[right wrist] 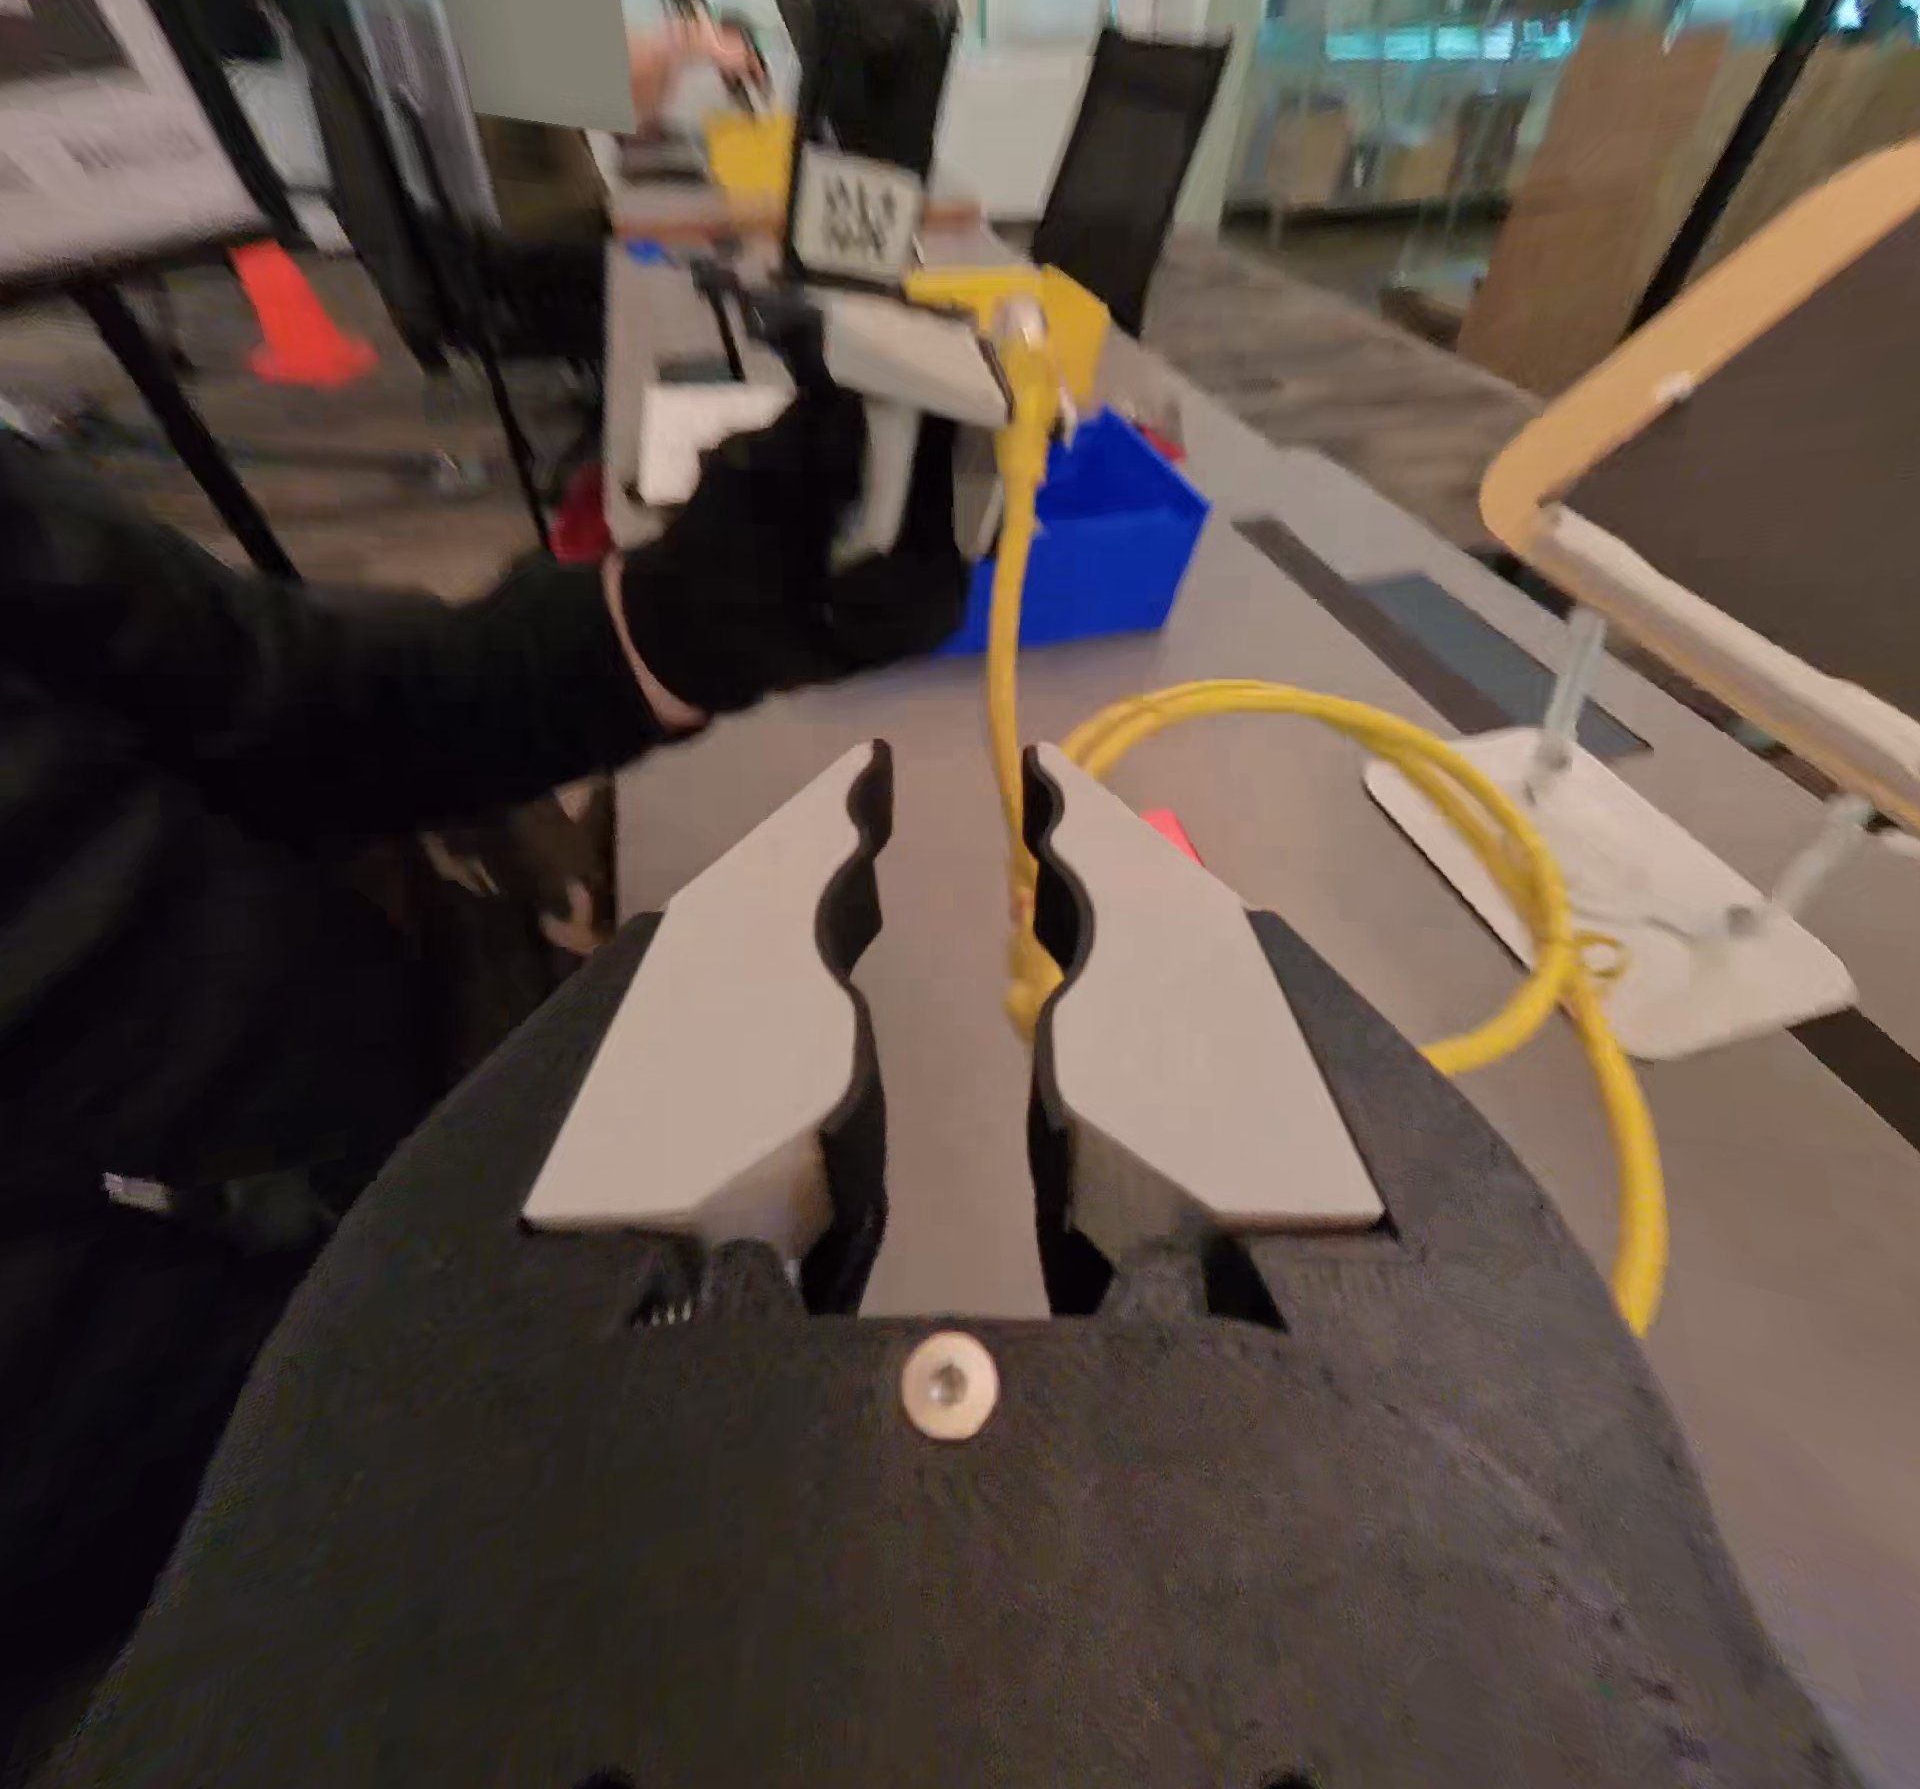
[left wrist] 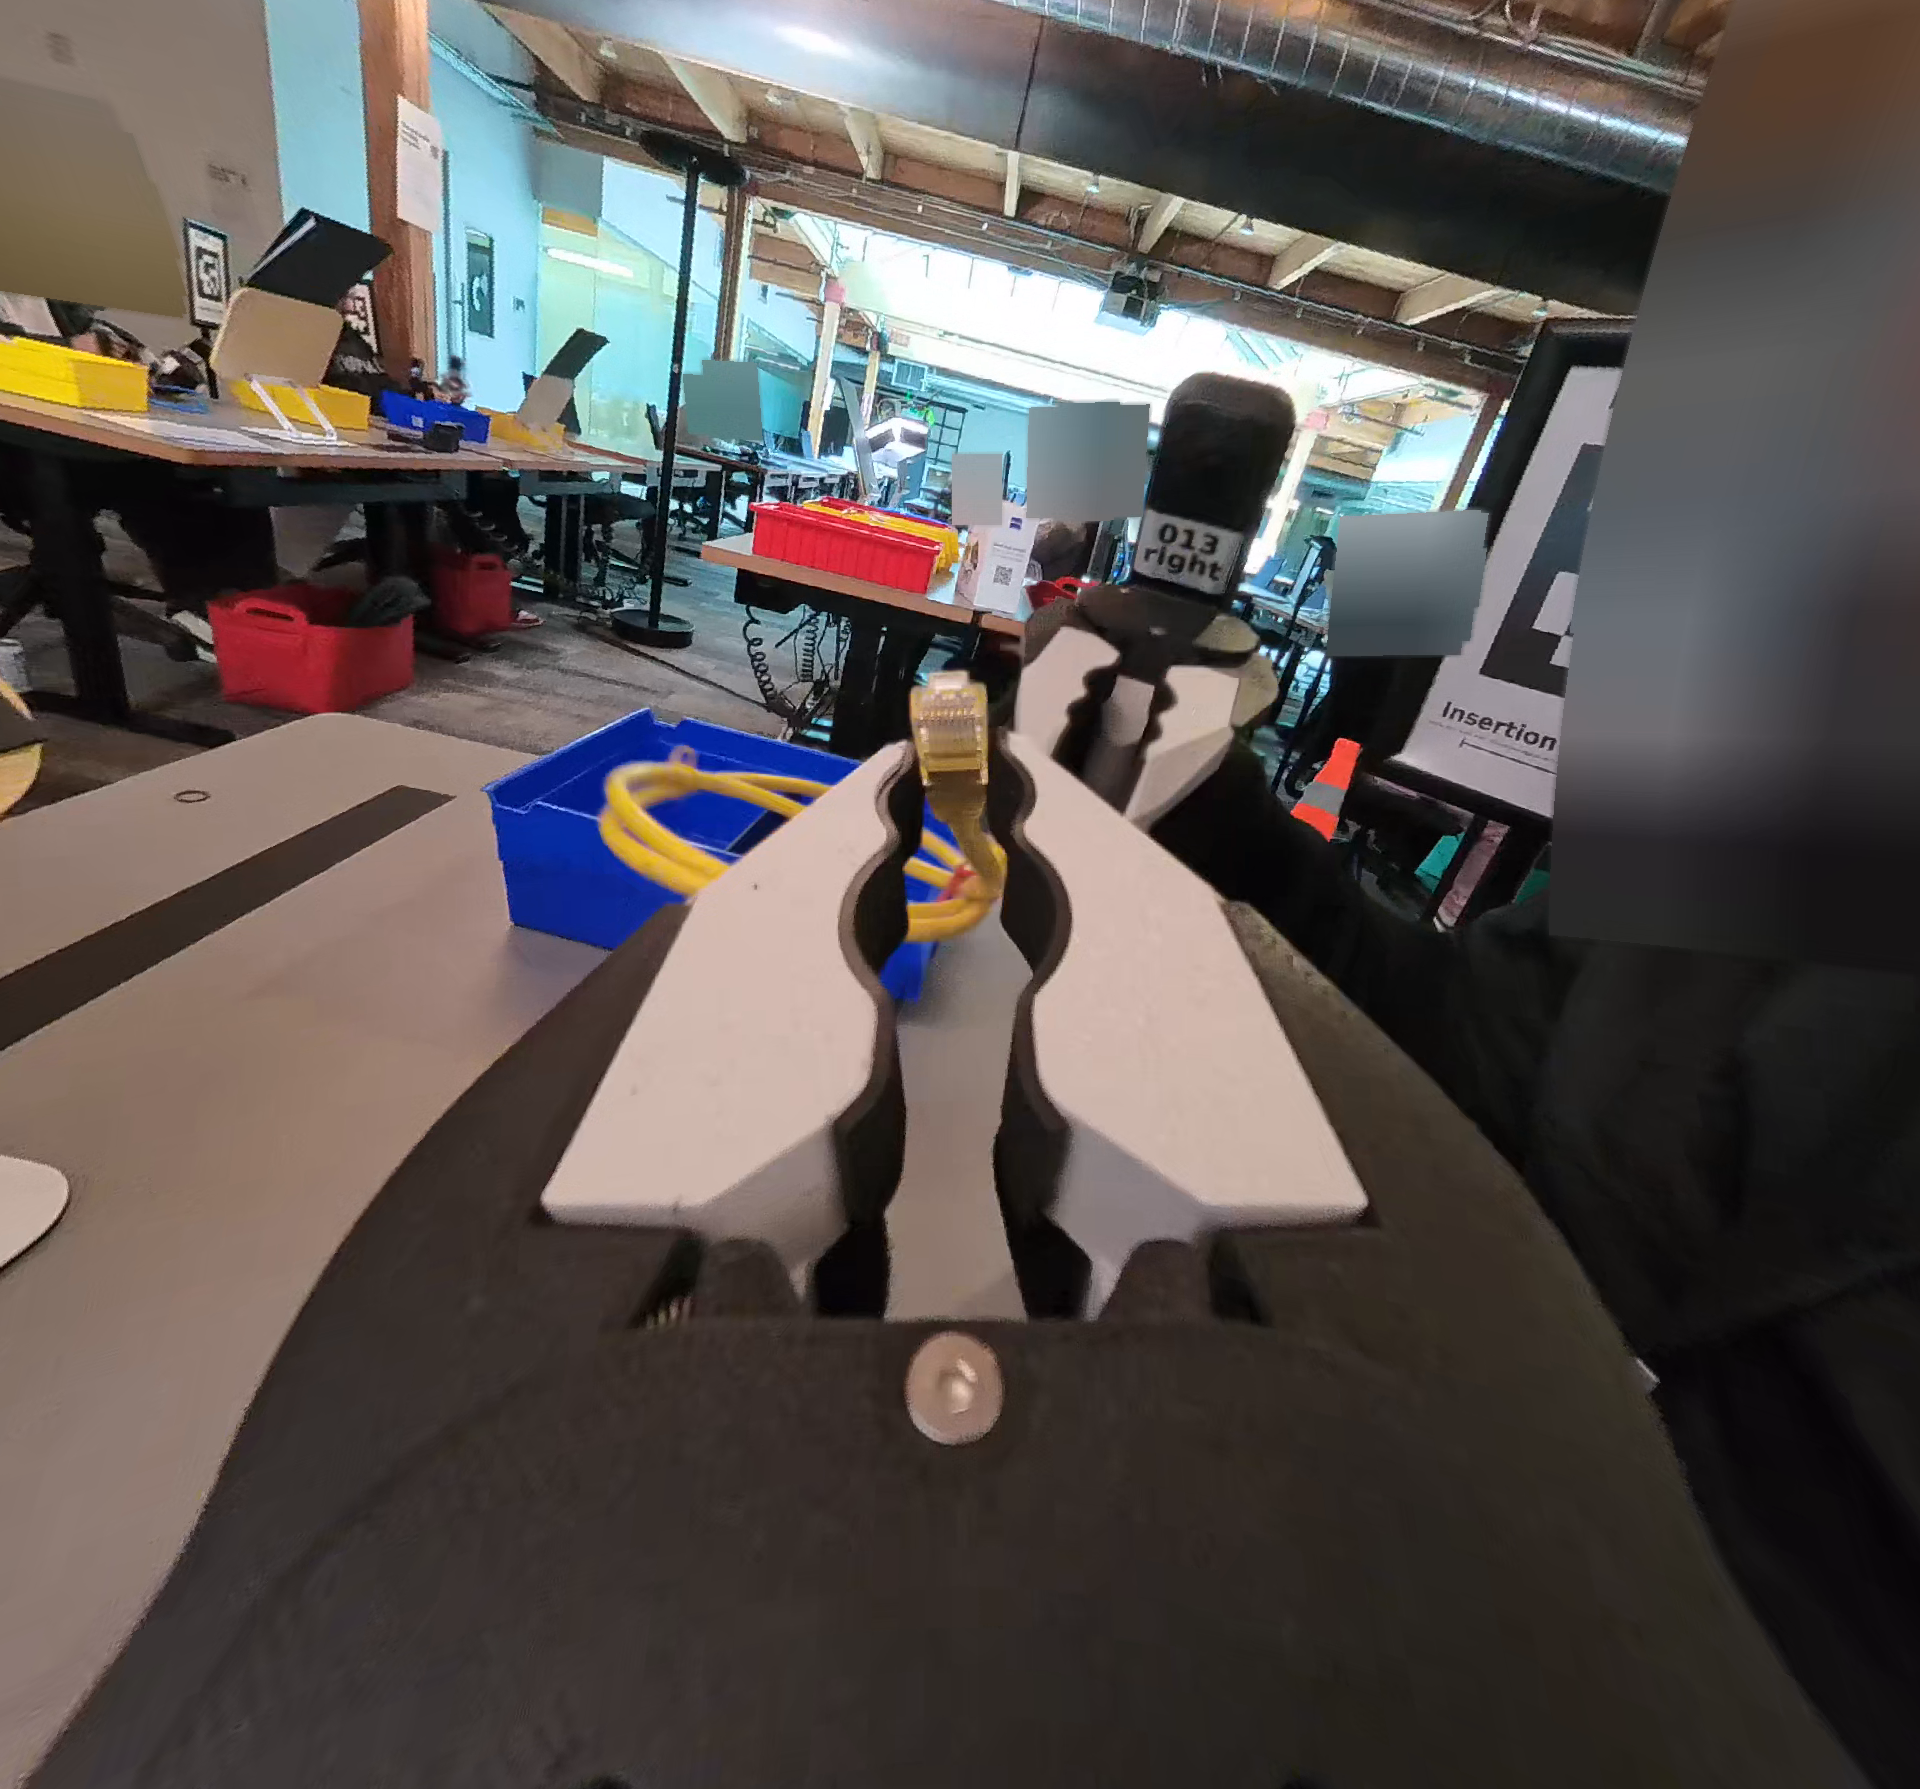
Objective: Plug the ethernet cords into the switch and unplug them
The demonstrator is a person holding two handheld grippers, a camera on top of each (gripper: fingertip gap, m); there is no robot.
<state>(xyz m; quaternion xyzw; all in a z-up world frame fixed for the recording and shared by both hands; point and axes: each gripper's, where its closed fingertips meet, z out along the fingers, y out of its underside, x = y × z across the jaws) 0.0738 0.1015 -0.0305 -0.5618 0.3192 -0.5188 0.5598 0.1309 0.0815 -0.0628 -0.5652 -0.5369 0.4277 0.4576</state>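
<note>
yellow ethernet cord (left wrist: pixel 951 752) is pinched just behind its plug by the left gripper (left wrist: pixel 954 783), held up over the grey table (left wrist: pixel 260 1012). right gripper (right wrist: pixel 956 773) hangs spread, cord between its fingers. no switch visible; next it must be found.

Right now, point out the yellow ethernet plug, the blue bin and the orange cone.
yellow ethernet plug (left wrist: pixel 948 723), left wrist view, on its clear connector body.
blue bin (left wrist: pixel 566 866), left wrist view, on its front wall.
orange cone (right wrist: pixel 296 318), right wrist view, on its side.
</note>
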